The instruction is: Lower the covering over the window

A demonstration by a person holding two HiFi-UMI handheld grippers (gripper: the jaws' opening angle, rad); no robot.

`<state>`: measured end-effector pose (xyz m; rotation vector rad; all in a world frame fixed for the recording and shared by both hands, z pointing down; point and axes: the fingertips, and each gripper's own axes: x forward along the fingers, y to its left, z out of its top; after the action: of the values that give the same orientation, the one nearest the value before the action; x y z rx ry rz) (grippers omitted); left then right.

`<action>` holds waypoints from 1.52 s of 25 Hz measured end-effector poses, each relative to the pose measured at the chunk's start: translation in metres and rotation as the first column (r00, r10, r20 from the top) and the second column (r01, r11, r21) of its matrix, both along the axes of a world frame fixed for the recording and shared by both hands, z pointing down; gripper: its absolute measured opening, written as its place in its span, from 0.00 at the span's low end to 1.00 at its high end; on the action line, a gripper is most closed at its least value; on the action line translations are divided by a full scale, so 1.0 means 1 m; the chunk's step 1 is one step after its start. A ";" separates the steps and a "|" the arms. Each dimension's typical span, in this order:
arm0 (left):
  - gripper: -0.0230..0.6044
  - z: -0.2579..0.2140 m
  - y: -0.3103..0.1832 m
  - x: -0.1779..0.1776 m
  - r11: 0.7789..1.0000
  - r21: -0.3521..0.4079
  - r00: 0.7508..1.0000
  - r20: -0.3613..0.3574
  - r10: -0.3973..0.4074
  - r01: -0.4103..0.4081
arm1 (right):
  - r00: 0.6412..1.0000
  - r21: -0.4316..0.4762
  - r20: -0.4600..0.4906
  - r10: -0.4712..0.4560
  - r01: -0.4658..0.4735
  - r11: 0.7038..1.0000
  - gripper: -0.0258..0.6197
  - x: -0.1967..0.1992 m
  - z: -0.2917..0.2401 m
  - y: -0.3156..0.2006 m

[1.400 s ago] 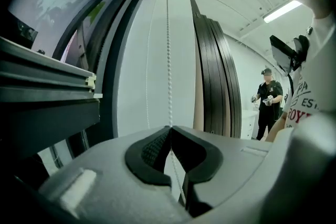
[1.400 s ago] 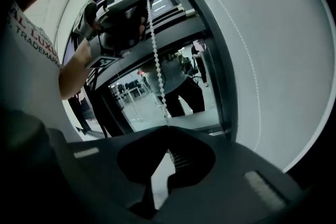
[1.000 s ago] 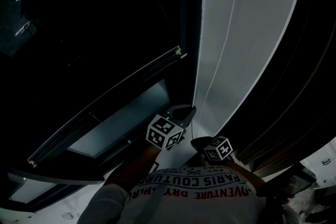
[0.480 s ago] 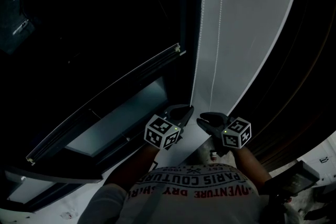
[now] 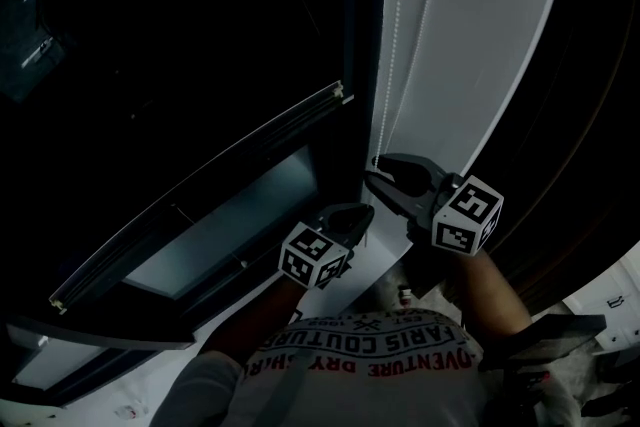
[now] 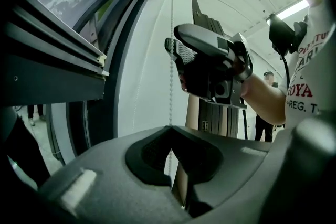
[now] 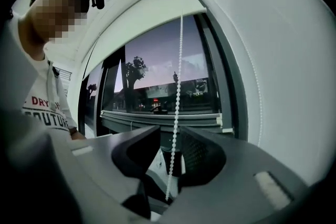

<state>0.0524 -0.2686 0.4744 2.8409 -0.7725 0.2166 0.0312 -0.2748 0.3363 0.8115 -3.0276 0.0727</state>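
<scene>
The left tongs (image 6: 169, 132) are clamping shut on the bead chain (image 6: 171, 44). Just above them, the right tongs (image 7: 169, 139) are standing apart, having just been opening, with the chain hanging unpinched between them. Beyond, the white blind (image 7: 149, 23) is covering only the top of the window (image 7: 157, 86).

The bead chain (image 5: 397, 25) runs off the head view's top edge; the window (image 5: 180, 35) there is too dark to read.

You are standing on a pale floor (image 5: 375, 267) beside the window (image 5: 230, 215).
One small thing (image 5: 405, 295) is lying on it close to you, too dim to name.
</scene>
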 end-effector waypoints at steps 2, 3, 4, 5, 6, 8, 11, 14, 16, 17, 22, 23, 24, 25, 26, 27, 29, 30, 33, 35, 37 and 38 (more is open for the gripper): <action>0.05 -0.001 0.003 0.001 1.000 0.000 1.000 0.002 0.005 -0.005 | 1.000 0.018 0.008 0.011 -0.011 1.000 0.18 -0.003 -0.008 -0.001; 0.05 -0.001 0.003 0.001 1.000 0.004 1.000 0.000 0.004 -0.004 | 1.000 0.025 0.012 0.018 -0.019 1.000 0.16 -0.003 -0.011 -0.002; 0.05 -0.001 0.004 0.001 1.000 0.007 1.000 -0.002 0.004 -0.004 | 1.000 0.031 0.013 0.025 -0.026 0.999 0.11 -0.003 -0.013 -0.003; 0.05 -0.001 0.004 0.001 1.000 0.008 1.000 -0.003 0.005 -0.005 | 0.999 0.035 0.014 0.031 -0.032 0.999 0.06 -0.003 -0.014 -0.003; 0.05 -0.001 0.004 0.000 1.000 0.009 1.000 -0.004 0.004 -0.004 | 0.999 0.037 0.015 0.034 -0.034 0.999 0.06 -0.003 -0.015 -0.003; 0.05 -0.002 0.004 -0.001 1.000 0.014 1.000 -0.008 0.001 -0.001 | 0.999 0.036 0.027 0.032 -0.033 0.999 0.05 -0.003 -0.016 -0.003; 0.05 -0.002 0.002 -0.003 0.999 0.032 1.000 -0.019 -0.005 0.006 | 0.998 0.039 0.049 0.038 -0.040 0.998 0.05 -0.002 -0.016 -0.002; 0.05 0.004 0.004 -0.003 1.000 0.016 1.000 -0.001 0.001 -0.001 | 0.998 0.041 0.045 0.048 -0.049 0.998 0.05 -0.003 -0.010 -0.002; 0.05 0.020 0.007 -0.004 1.000 -0.012 0.999 0.037 0.008 -0.008 | 0.999 0.026 0.021 0.047 -0.048 0.999 0.05 -0.005 0.002 -0.002; 0.05 0.027 0.008 -0.004 1.000 -0.023 0.999 0.046 0.009 -0.008 | 0.999 0.014 0.016 0.049 -0.049 0.999 0.05 -0.005 0.010 -0.002; 0.05 0.059 0.008 -0.004 0.998 -0.069 0.998 0.062 0.008 -0.003 | 0.997 -0.035 -0.024 0.072 -0.073 0.997 0.05 -0.003 0.046 -0.003; 0.05 0.068 0.009 -0.004 0.997 -0.078 0.997 0.078 0.009 -0.003 | 0.996 -0.046 -0.041 0.074 -0.076 0.996 0.05 -0.004 0.055 -0.002; 0.05 0.078 0.010 -0.005 0.996 -0.091 0.995 0.100 0.012 -0.003 | 0.996 -0.062 -0.054 0.075 -0.078 0.995 0.05 -0.004 0.065 -0.001; 0.05 0.089 0.012 -0.007 0.994 -0.108 0.992 0.125 0.015 -0.002 | 0.995 -0.079 -0.066 0.076 -0.081 0.994 0.05 -0.005 0.075 0.000; 0.05 0.099 0.014 -0.009 0.992 -0.125 0.989 0.147 0.017 0.001 | 0.994 -0.098 -0.078 0.076 -0.083 0.992 0.05 -0.005 0.086 0.001; 0.05 0.108 0.015 -0.010 0.991 -0.137 0.986 0.165 0.018 0.005 | 0.993 -0.117 -0.093 0.074 -0.085 0.990 0.05 -0.006 0.097 0.002; 0.05 0.127 0.019 -0.012 0.988 -0.156 0.978 0.206 0.025 0.008 | 0.989 -0.152 -0.137 0.062 -0.083 0.985 0.05 -0.008 0.120 0.005; 0.05 0.136 0.022 -0.013 0.986 -0.165 0.974 0.222 0.033 0.004 | 0.986 -0.166 -0.158 0.054 -0.081 0.983 0.05 -0.009 0.131 0.006; 0.05 0.153 0.034 -0.012 0.981 -0.191 0.973 0.221 0.059 -0.016 | 0.985 -0.197 -0.166 0.043 -0.076 0.977 0.05 -0.011 0.149 0.011; 0.05 0.162 0.037 -0.013 0.977 -0.213 0.970 0.236 0.062 -0.010 | 0.982 -0.209 -0.183 0.037 -0.076 0.975 0.05 -0.011 0.158 0.014; 0.05 0.170 0.039 -0.014 0.972 -0.234 0.967 0.245 0.068 -0.009 | 0.980 -0.223 -0.197 0.031 -0.076 0.972 0.05 -0.012 0.167 0.017; 0.05 0.173 0.041 -0.013 0.970 -0.242 0.970 0.234 0.072 -0.013 | 0.981 -0.232 -0.191 0.031 -0.076 0.970 0.05 -0.011 0.169 0.019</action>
<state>0.0392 -0.2277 0.6471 2.6323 -0.6760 0.6274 0.0204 -0.2558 0.5052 0.8274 -2.7527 0.3343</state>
